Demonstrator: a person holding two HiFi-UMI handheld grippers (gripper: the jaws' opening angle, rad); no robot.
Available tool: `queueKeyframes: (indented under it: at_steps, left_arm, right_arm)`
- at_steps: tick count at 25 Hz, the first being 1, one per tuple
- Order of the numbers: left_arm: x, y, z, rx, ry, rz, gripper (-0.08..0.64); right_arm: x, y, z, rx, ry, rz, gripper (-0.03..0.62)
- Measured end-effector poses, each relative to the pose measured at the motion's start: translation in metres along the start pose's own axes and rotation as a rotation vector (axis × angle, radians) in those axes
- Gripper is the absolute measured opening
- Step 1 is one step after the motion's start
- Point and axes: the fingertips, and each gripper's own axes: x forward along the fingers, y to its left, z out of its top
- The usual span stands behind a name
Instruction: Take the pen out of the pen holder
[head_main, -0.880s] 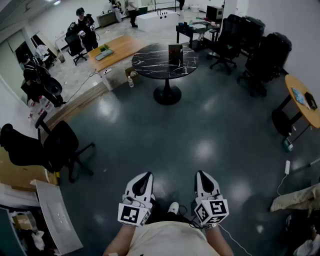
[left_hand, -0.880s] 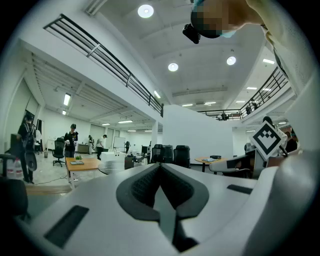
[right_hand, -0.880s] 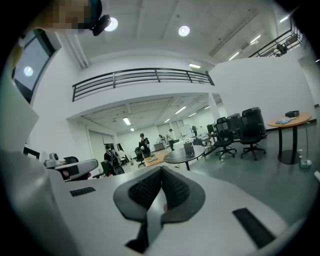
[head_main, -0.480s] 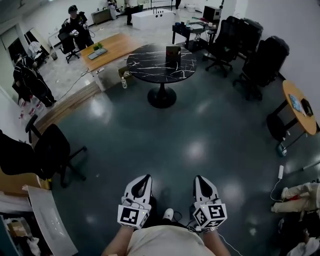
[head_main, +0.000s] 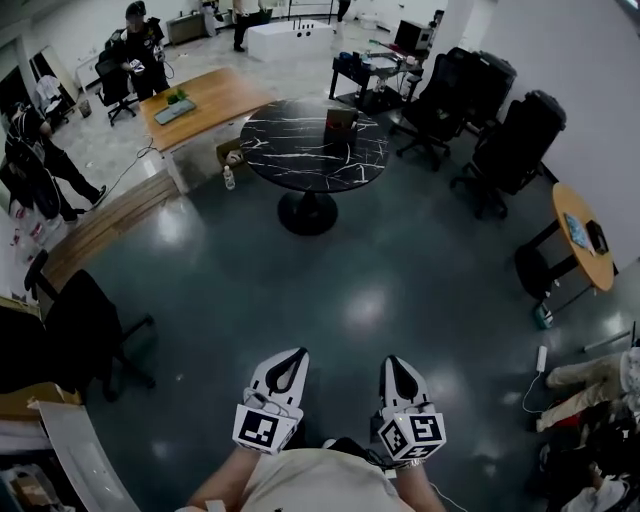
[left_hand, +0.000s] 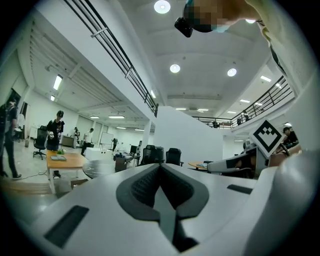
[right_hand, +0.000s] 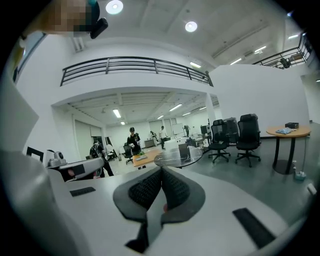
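A dark box-shaped pen holder (head_main: 341, 119) stands at the far side of a round black marble table (head_main: 300, 152), well ahead across the floor. No pen can be made out at this distance. In the right gripper view the pen holder (right_hand: 183, 150) and table (right_hand: 172, 159) show just above the jaws. My left gripper (head_main: 291, 361) and right gripper (head_main: 392, 366) are held side by side close to my body, far from the table. Both are shut with nothing between the jaws, as the left gripper view (left_hand: 160, 168) and right gripper view (right_hand: 161, 173) show.
Black office chairs (head_main: 500, 140) stand right of the table, and another chair (head_main: 85, 325) is at my left. A wooden desk (head_main: 200, 100) lies beyond the table, a round wooden table (head_main: 585, 235) at right. A bottle (head_main: 229, 178) stands on the floor. People (head_main: 135, 40) are at the far left.
The marble table has come nearer and lower in the head view as I walk toward it. Both grippers stay shut in the same place before my body.
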Motion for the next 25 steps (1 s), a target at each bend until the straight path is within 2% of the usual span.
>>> queueKeyframes:
  at_steps: [3,8,12,17,25]
  left_arm:
    - [0.014,0.024,0.012,0.001,-0.019,-0.03,0.012]
    - [0.027,0.065,0.026,-0.013,-0.035,0.001,0.012]
    - [0.043,0.088,0.024,0.036,-0.026,0.019,0.012]
    - [0.07,0.112,0.014,0.001,0.004,0.06,0.012]
    - [0.173,0.133,0.012,0.073,0.013,0.089,0.012]
  right_arm:
    - [0.029,0.017,0.01,-0.004,-0.011,0.002,0.017]
    - [0.069,0.041,0.025,-0.026,-0.026,0.035,0.017]
    - [0.097,0.042,0.029,-0.025,-0.019,0.054,0.017]
    - [0.134,0.02,0.031,-0.01,-0.006,0.055,0.017]
    - [0.225,-0.042,0.061,0.029,-0.01,0.101,0.017]
